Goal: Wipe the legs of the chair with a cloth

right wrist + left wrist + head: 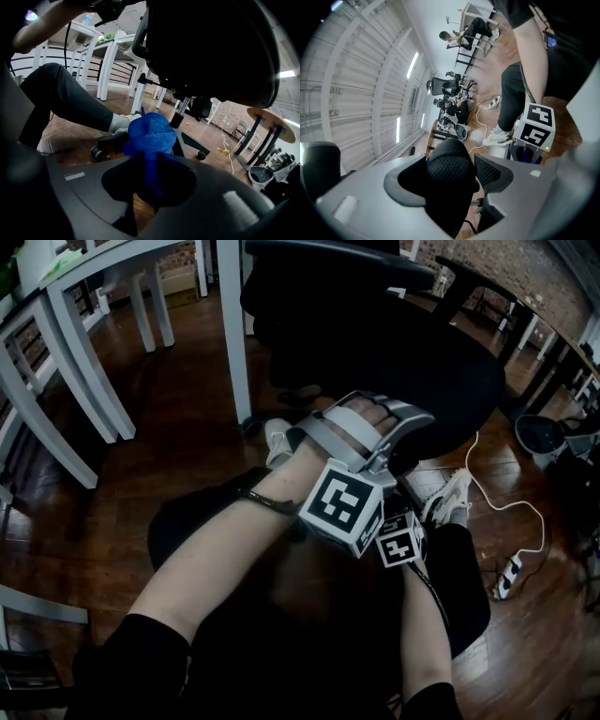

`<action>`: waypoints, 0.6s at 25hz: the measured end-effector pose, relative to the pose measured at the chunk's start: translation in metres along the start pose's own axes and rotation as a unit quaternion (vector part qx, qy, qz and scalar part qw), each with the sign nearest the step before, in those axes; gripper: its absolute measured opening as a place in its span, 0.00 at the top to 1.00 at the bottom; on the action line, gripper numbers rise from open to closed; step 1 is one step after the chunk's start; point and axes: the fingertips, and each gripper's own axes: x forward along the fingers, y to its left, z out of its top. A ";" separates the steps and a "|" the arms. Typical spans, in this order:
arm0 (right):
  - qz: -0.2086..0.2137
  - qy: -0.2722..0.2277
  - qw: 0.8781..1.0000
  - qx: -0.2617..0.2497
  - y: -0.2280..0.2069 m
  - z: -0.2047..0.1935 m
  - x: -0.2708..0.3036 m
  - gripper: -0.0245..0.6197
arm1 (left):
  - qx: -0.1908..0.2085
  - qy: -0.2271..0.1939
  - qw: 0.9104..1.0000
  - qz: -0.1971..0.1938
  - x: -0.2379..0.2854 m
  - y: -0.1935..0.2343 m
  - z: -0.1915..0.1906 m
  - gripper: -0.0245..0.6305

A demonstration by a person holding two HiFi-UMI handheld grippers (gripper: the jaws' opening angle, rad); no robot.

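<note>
Blue cloth point(151, 136), one bunched piece, is sitting pinched between the closed fingers of the right gripper point(149, 164), low beside the base of the chair point(394, 362). In the right gripper view it is bulging out just in front of where the legs meet the column point(180, 115); whether it is touching a leg cannot be told.

Two legs are showing there, one reaching left point(112, 139) and one right point(190, 143), each ending in a caster, so two casters point(97, 153) are showing. Any further legs are lying hidden behind the cloth and the jaws.

The left gripper point(361, 432) is clamping the near edge of the black mesh seat, its fingers tight on the padding.

From the head view, two marker cubes point(342, 505) are crowding together. The right gripper's jaws are lying out of sight under the seat. Two white shoes point(277, 442) are resting on the dark wooden floor point(169, 399).
</note>
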 end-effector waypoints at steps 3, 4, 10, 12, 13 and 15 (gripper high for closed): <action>-0.003 -0.008 1.000 -0.003 0.000 0.008 -0.004 0.83 | -0.013 -0.015 1.000 -0.006 0.004 0.002 0.002 0.47; -0.004 -0.010 1.000 -0.004 -0.001 0.010 -0.005 0.83 | -0.017 -0.016 1.000 -0.009 0.004 0.003 0.002 0.47; -0.011 -0.009 1.000 -0.001 -0.013 -0.002 -0.009 0.83 | -0.035 -0.028 0.999 -0.013 0.019 0.001 0.013 0.47; -0.010 -0.011 1.000 -0.001 -0.011 -0.004 -0.010 0.83 | -0.046 -0.038 0.998 -0.015 0.021 0.001 0.015 0.47; -0.010 -0.011 1.000 -0.003 -0.011 -0.004 -0.009 0.83 | -0.054 -0.041 0.998 -0.017 0.020 0.003 0.013 0.48; -0.014 -0.008 1.000 -0.005 -0.013 -0.002 -0.005 0.83 | -0.060 -0.046 0.997 -0.019 0.018 0.007 0.010 0.49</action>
